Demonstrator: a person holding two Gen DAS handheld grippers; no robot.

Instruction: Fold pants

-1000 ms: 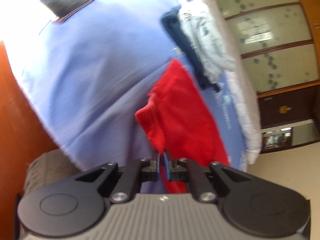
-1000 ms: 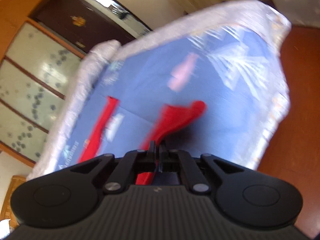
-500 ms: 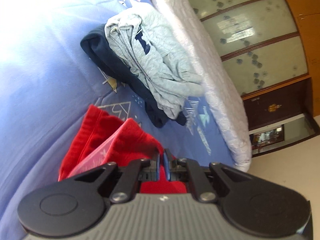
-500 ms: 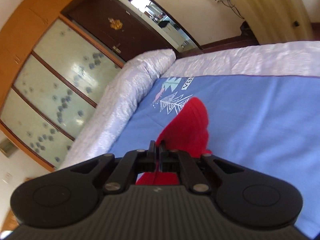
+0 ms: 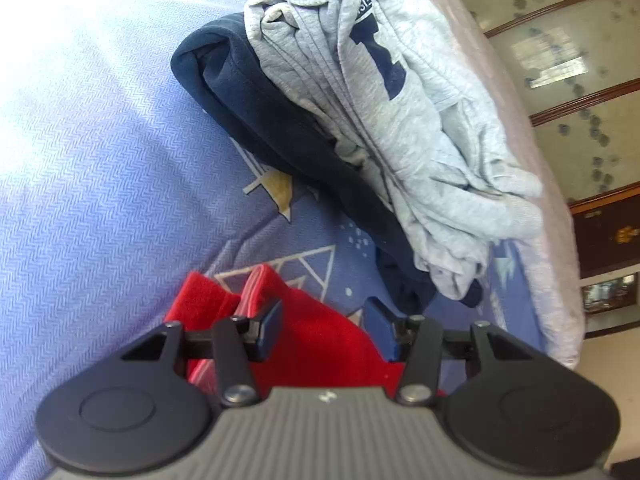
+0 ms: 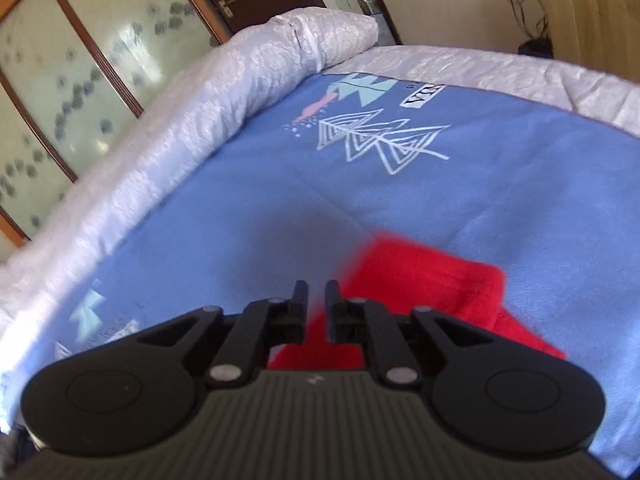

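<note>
The red pants (image 5: 320, 332) lie folded on the blue bedsheet (image 5: 100, 180). My left gripper (image 5: 326, 326) is open just above them, one jaw on each side of the red cloth, gripping nothing. In the right wrist view the red pants (image 6: 424, 280) lie on the sheet (image 6: 520, 168) under and to the right of my right gripper (image 6: 316, 298). Its jaws stand slightly apart with nothing pinched between them.
A pile of dark navy clothing (image 5: 280, 128) with a grey garment (image 5: 400, 112) on top lies just beyond the red pants. A rolled white quilt (image 6: 180, 128) runs along the bed's far side. Glass wardrobe doors (image 6: 80, 60) stand behind it.
Both grippers were shut on the red pants; both have opened and let go. The pants now rest on the sheet. The left gripper has moved closer to the clothes pile.
</note>
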